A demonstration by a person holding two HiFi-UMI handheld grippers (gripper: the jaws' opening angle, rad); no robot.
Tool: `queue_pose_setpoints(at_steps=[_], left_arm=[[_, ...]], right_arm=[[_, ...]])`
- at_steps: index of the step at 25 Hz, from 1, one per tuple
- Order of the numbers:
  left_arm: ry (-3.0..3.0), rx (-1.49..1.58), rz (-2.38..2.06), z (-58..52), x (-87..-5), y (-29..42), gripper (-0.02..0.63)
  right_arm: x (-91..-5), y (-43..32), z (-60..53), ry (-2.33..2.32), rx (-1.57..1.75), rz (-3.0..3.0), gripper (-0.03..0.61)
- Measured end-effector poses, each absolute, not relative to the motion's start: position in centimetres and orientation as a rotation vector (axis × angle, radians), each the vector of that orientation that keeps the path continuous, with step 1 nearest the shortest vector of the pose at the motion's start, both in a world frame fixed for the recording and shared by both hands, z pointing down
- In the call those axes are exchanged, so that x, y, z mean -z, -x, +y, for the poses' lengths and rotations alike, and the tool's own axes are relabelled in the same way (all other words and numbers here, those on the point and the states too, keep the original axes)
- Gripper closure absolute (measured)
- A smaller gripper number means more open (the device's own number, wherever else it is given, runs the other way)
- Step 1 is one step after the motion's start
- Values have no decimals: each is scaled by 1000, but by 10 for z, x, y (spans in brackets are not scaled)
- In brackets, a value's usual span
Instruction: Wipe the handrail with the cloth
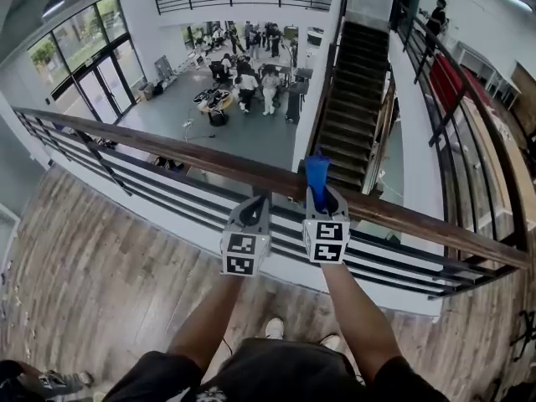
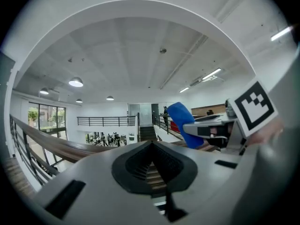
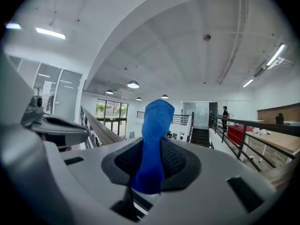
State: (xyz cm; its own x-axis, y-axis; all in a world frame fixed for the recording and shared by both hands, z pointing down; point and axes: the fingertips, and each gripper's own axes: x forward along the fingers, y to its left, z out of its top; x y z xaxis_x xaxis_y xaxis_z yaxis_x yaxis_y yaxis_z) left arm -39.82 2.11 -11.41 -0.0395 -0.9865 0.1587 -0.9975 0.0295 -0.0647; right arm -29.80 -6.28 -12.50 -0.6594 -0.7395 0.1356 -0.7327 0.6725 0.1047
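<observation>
A wooden handrail [image 1: 167,151] runs slantwise across the head view, on black metal bars [image 1: 126,178], at the edge of a balcony. Both grippers are held at it, side by side near its middle. The right gripper [image 1: 318,194] is clamped on a blue cloth [image 1: 316,172], which stands up past its fingertips in a narrow fold. In the right gripper view the cloth [image 3: 152,144] rises between the jaws and the rail runs off to its left. Whether cloth and rail touch cannot be told. The left gripper [image 1: 255,201] has its jaws together with nothing between them.

The rail stretches bare a long way to either side. Beyond it the balcony drops to a grey lower hall [image 1: 251,132], where people stand grouped, with a dark staircase [image 1: 352,99] to the right and glass doors [image 1: 100,82] to the left. On the near side is a wood-plank floor [image 1: 84,283].
</observation>
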Motion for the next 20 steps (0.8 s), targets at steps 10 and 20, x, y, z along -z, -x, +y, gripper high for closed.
queue_pose_setpoints(at_steps=[10,20], left_arm=[[-2064,-274,-2228,9,116,439,609],[-2057,-259,-2230,17,116,451,609]], right_arm=[[113,401,-83,-1037,-56,-2558,477],[88,410,-92,-1023,3,-2415,476]])
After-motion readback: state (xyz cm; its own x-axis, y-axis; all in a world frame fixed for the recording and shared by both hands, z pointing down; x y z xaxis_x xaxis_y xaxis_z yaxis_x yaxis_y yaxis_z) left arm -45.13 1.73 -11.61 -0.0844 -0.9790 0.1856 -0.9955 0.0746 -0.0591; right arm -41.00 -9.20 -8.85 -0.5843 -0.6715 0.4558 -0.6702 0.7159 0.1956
